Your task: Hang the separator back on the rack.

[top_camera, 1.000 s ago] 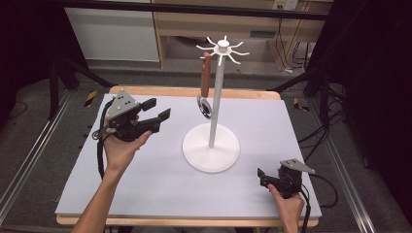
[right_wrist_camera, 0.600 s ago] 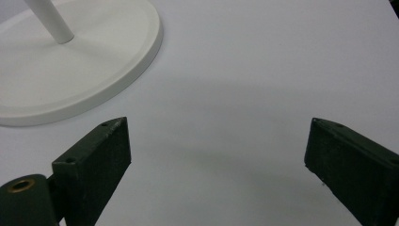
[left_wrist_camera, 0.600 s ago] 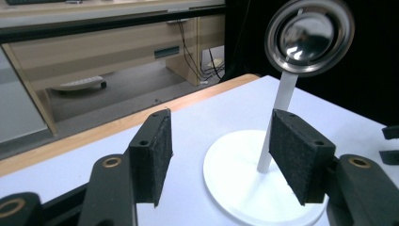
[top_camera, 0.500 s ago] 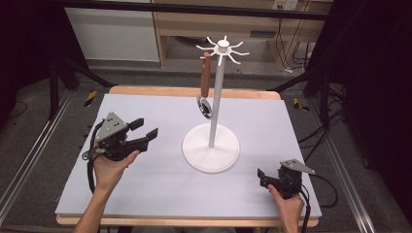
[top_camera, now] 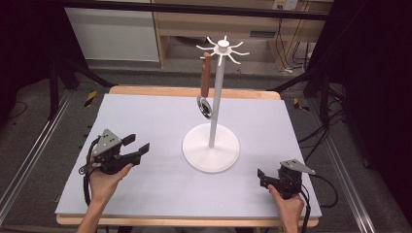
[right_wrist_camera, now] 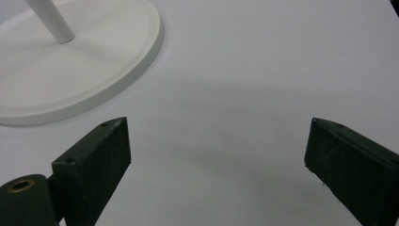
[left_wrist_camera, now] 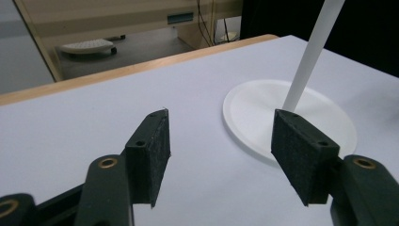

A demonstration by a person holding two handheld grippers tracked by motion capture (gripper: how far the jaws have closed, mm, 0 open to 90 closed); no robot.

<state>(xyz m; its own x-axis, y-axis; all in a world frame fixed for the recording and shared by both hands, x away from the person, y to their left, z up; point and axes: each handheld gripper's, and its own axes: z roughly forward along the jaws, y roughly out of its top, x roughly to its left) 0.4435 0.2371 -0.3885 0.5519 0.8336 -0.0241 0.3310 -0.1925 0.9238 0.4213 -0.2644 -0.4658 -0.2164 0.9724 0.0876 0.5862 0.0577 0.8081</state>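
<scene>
While the pale grey table top lies bare under both claws, the tall white stand with a round base and spoked top rises between them, to the right of the left gripper and left of the right gripper. From one spoke hangs a brown-handled metal spoon, well above and beyond both claws. Each claw has its jaws spread apart and holds nothing.
</scene>
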